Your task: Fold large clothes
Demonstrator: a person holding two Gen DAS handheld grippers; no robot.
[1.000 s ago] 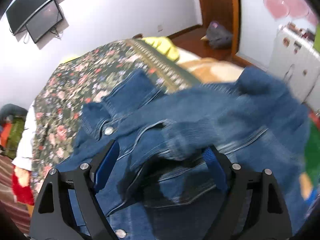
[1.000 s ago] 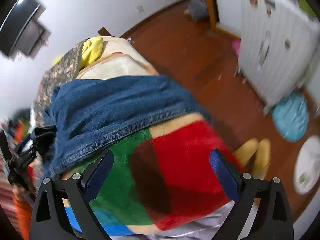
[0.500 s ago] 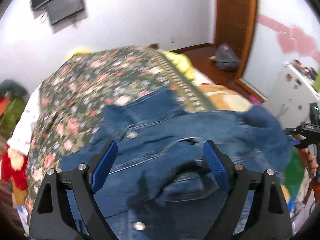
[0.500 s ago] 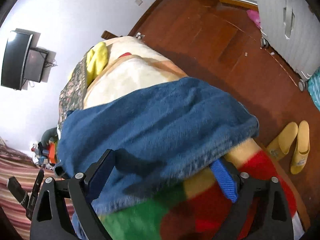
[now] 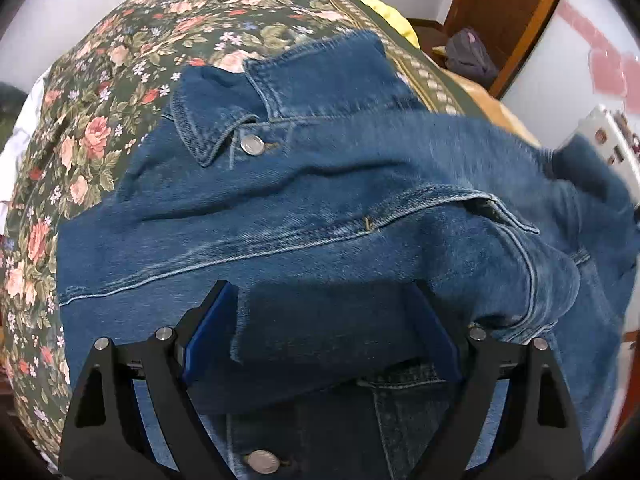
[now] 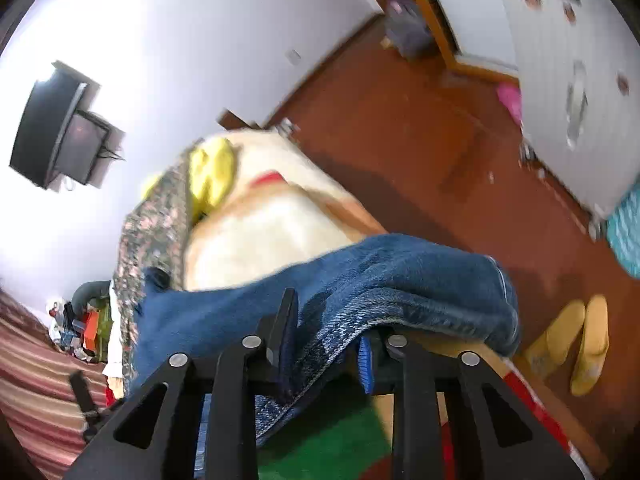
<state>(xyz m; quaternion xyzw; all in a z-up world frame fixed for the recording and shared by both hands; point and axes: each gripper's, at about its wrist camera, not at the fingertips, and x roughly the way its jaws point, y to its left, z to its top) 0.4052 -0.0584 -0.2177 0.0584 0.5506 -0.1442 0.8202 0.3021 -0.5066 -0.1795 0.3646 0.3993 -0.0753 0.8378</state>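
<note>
A blue denim jacket point(image 5: 320, 184) lies spread on the bed with its collar point(image 5: 224, 120) at the far end. My left gripper point(image 5: 322, 312) hangs low over the front of the jacket, pointing steeply down. It is open wide, and a loose fold of sleeve point(image 5: 328, 348) lies between its fingers. In the right wrist view the jaws of my right gripper point(image 6: 326, 340) are closing. They pinch the jacket's stitched edge point(image 6: 320, 352) at the bedside, and the denim point(image 6: 400, 276) bunches up over the fingers.
The bed has a floral bedspread point(image 5: 80, 120), a cream blanket point(image 6: 272, 232), a yellow cloth point(image 6: 212, 176) and a green and red blanket point(image 6: 328, 452). Beside it on the wooden floor point(image 6: 400, 120) are yellow slippers point(image 6: 576, 340) and a white cabinet point(image 6: 580, 60).
My left gripper has sunk closer to the jacket and tipped further down. My right gripper has gone from wide open to closed on the jacket's edge and swung towards the bed.
</note>
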